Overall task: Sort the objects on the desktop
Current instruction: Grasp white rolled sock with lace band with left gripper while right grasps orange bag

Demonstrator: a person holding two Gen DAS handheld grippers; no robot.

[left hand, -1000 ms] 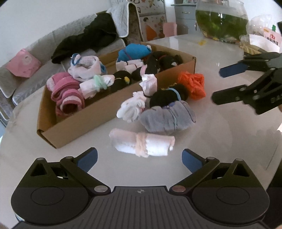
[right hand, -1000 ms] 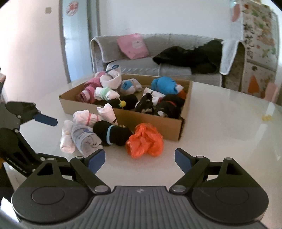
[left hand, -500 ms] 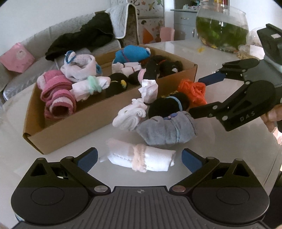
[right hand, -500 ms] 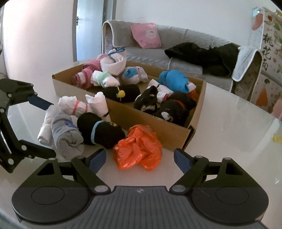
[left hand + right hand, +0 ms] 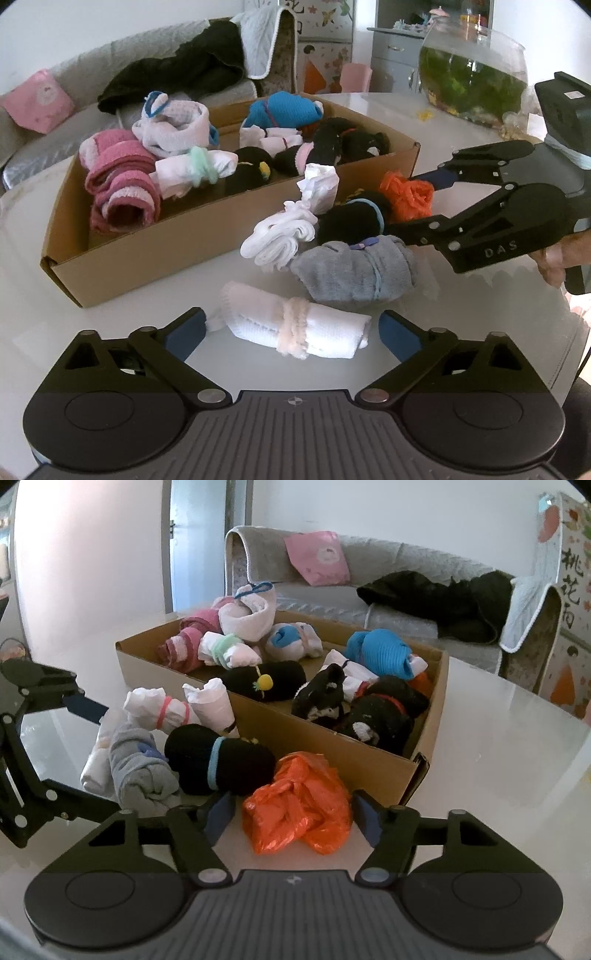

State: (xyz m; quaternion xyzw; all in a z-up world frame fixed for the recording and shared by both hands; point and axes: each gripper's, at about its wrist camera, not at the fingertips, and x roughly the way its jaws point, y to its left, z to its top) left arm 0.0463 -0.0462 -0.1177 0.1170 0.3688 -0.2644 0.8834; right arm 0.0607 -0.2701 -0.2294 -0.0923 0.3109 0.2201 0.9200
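A cardboard box (image 5: 155, 243) holds several rolled sock bundles. Loose in front of it lie a white roll with a pink band (image 5: 295, 325), a grey roll (image 5: 354, 273), a black roll with a blue band (image 5: 351, 221), two white rolls and an orange plastic bag (image 5: 299, 805). My left gripper (image 5: 291, 330) is open, its fingers on either side of the white roll with the pink band. My right gripper (image 5: 291, 812) is open, its fingers on either side of the orange bag (image 5: 406, 195); it also shows in the left wrist view (image 5: 413, 203).
The white table (image 5: 498, 760) is glossy. A glass fish bowl (image 5: 472, 77) stands at the back right. A grey sofa (image 5: 388, 572) with a pink cushion and dark clothes is behind the table. The left gripper shows at the left of the right wrist view (image 5: 99, 757).
Both grippers have moved forward. The left one has closed in around the white roll, the right one around the orange bag. Nothing has been gripped.
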